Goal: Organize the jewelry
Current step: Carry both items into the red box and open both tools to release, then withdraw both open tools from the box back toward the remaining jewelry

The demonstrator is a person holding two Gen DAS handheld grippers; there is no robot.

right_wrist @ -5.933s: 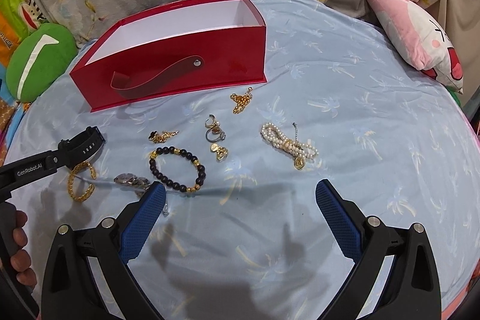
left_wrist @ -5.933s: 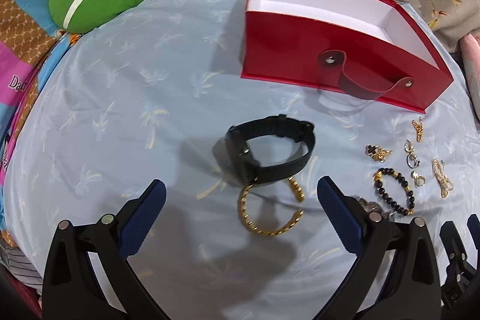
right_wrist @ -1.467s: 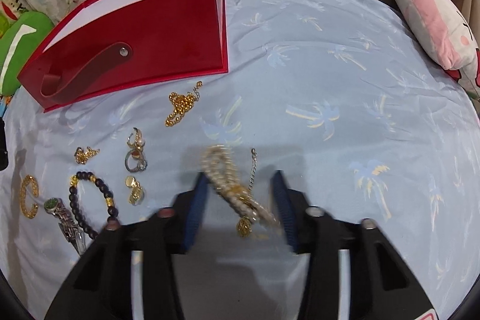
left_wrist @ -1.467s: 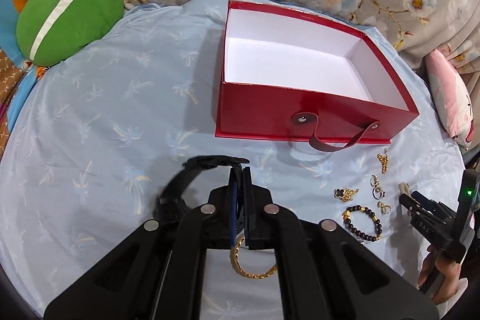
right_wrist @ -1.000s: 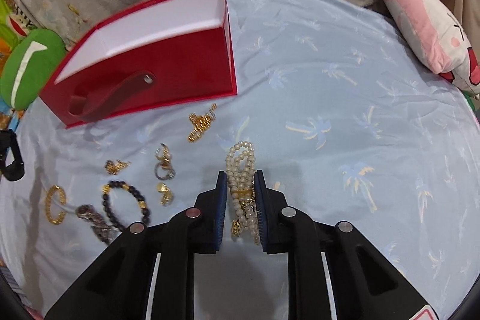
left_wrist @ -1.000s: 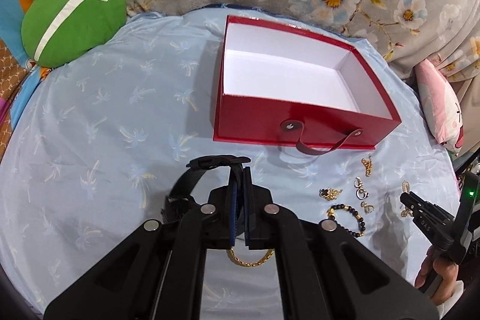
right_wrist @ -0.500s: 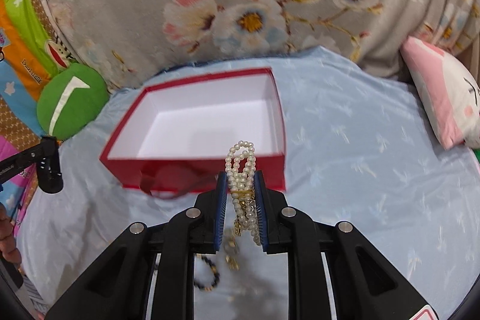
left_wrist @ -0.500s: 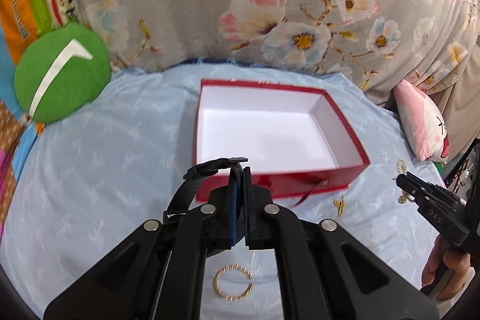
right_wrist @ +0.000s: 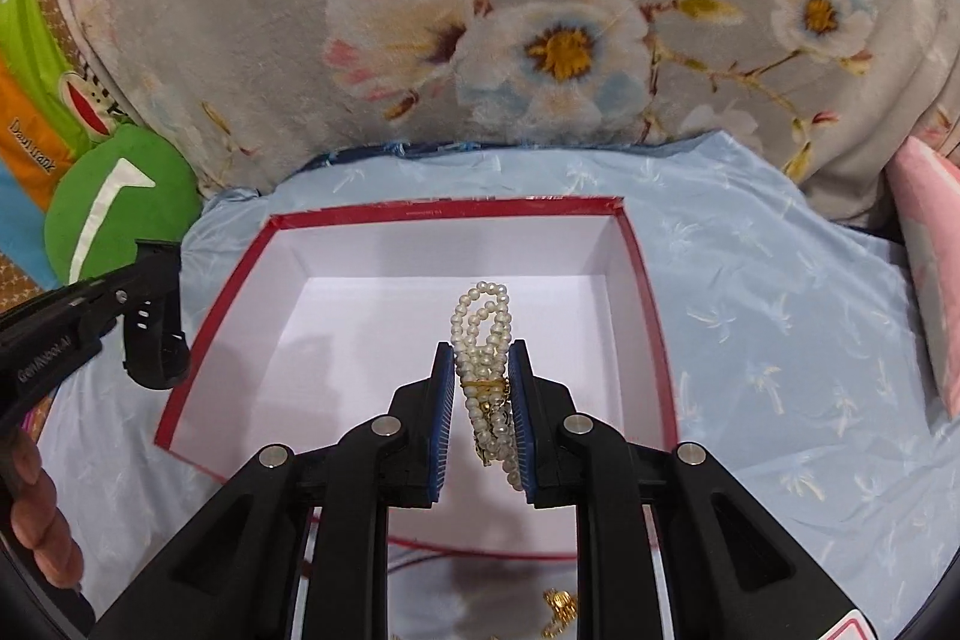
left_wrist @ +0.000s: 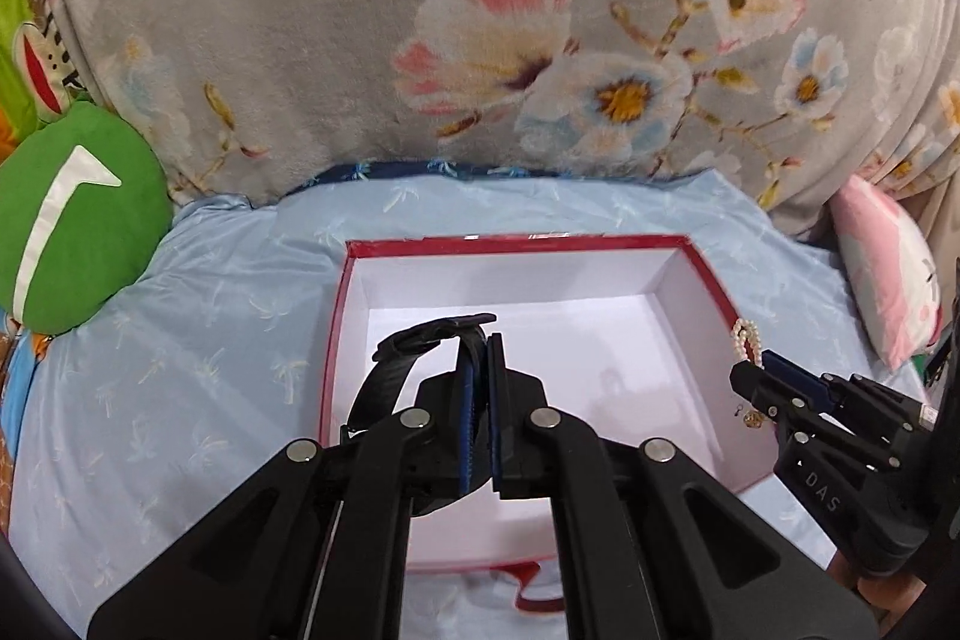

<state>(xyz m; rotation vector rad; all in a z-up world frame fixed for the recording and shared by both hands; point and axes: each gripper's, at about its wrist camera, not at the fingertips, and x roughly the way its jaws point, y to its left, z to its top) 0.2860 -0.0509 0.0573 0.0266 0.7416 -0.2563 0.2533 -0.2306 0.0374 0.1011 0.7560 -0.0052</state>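
Observation:
My left gripper (left_wrist: 480, 346) is shut on a black watch (left_wrist: 396, 370) and holds it above the left part of the open red box (left_wrist: 708, 274) with a white inside. It also shows in the right wrist view (right_wrist: 153, 280), with the watch (right_wrist: 156, 352) hanging at the box's left wall. My right gripper (right_wrist: 480, 358) is shut on a pearl bracelet (right_wrist: 483, 328) with a gold clasp, held above the box (right_wrist: 636, 244). In the left wrist view the right gripper (left_wrist: 750, 370) holds the pearls (left_wrist: 747, 337) at the box's right wall.
The box sits on a light blue bedsheet (left_wrist: 180, 340). A green cushion (left_wrist: 66, 214) lies at the left, a pink cushion (left_wrist: 888, 268) at the right, a floral grey blanket (right_wrist: 480, 10) behind. A gold jewelry piece (right_wrist: 558, 610) lies in front of the box.
Both grippers have moved forward and now hang over the box's inside, the watch at the left and the pearls at the right. The loose jewelry on the sheet has dropped out of view.

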